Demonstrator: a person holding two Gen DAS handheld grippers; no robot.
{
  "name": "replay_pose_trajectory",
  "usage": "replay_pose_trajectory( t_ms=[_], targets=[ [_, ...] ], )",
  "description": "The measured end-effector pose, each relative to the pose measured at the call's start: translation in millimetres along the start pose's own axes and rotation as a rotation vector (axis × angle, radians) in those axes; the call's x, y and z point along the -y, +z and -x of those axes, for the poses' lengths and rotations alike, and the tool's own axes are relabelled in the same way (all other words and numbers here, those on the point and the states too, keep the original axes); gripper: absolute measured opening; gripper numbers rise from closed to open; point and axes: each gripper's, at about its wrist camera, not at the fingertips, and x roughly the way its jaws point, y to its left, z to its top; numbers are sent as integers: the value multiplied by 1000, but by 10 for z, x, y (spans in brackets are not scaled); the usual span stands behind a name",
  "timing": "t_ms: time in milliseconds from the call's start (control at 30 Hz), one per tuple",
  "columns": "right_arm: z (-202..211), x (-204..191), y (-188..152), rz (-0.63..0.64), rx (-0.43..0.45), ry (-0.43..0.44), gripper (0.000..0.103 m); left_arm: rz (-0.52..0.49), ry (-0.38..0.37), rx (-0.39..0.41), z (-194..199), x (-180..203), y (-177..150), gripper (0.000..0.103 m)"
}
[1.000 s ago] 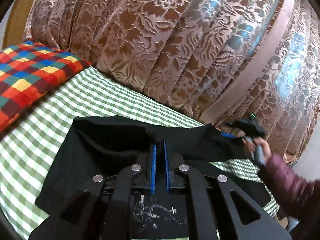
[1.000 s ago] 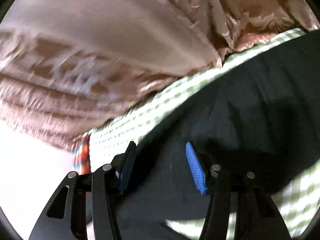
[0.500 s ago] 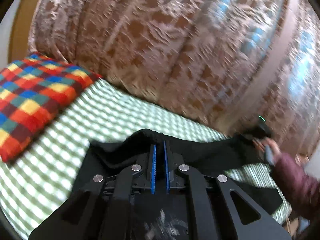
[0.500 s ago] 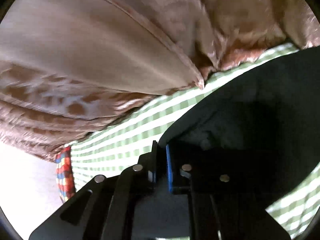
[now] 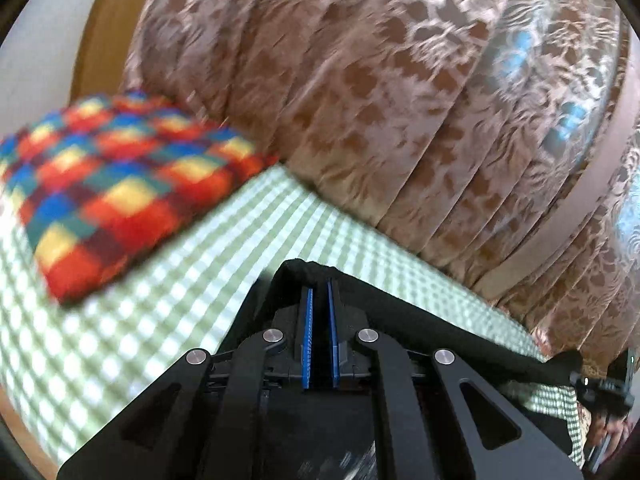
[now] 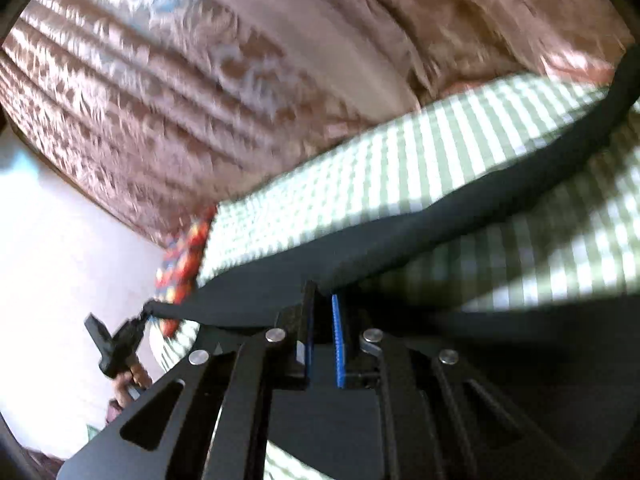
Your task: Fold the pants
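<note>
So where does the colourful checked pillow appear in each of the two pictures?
Left wrist view: the checked pillow fills the left side, lying on the green gingham sheet.
Right wrist view: only its edge shows, left of centre.
Shared landmark: the brown patterned curtain behind the bed.

A bed (image 5: 132,308) under a green-and-white checked sheet carries a bright multicoloured checked cushion (image 5: 120,192) at far left, with pleated brown floral curtains (image 5: 380,100) hanging behind, daylight glowing through them, beside a white wall (image 6: 60,260).

Black left tool (image 5: 319,292), right tool (image 6: 322,304): blue ribbed pads, silver screws.
</note>
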Motion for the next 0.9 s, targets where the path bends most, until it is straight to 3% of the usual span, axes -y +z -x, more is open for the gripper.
replay_pose_trajectory(
  t_ms=[200, 333, 467, 533, 600, 667, 767, 800, 833, 867, 900],
  targets=[
    [-156, 313, -632, -104, -85, -29, 6, 131, 31, -125, 82, -372, -554, 6],
    [-239, 452, -712, -139, -94, -35, 6, 275, -4, -157, 202, -565, -706, 27],
    [-253, 514, -712, -153, -87, -17, 6, 436, -124, -132, 403, -706, -786, 40],
    [-259, 555, -695, -180, -85, 13, 9, 463, -154, -127, 428, -698, -810, 51],
    [-265, 610, -683, -217, -84, 34, 12, 467, -156, -149, 364, -650, -800, 53],
    [-271, 659, -669, -249, -81, 50, 27, 466, -126, -163, 268, -603, -794, 53],
    [-290, 754, -633, -311, -73, 74, 29, 461, -90, -189, 94, -529, -766, 45],
    [-294, 773, -612, -324, -67, 78, 29, 445, -77, -192, 52, -487, -748, 30],
    [-295, 775, -598, -327, -64, 72, 17, 406, -38, -203, 3, -408, -711, 15],
    [-288, 776, -589, -322, -60, 62, 6, 386, -23, -208, -26, -376, -693, 9],
    [-276, 758, -573, -311, -56, 48, 6, 365, -8, -211, -41, -335, -665, 6]
  ],
)
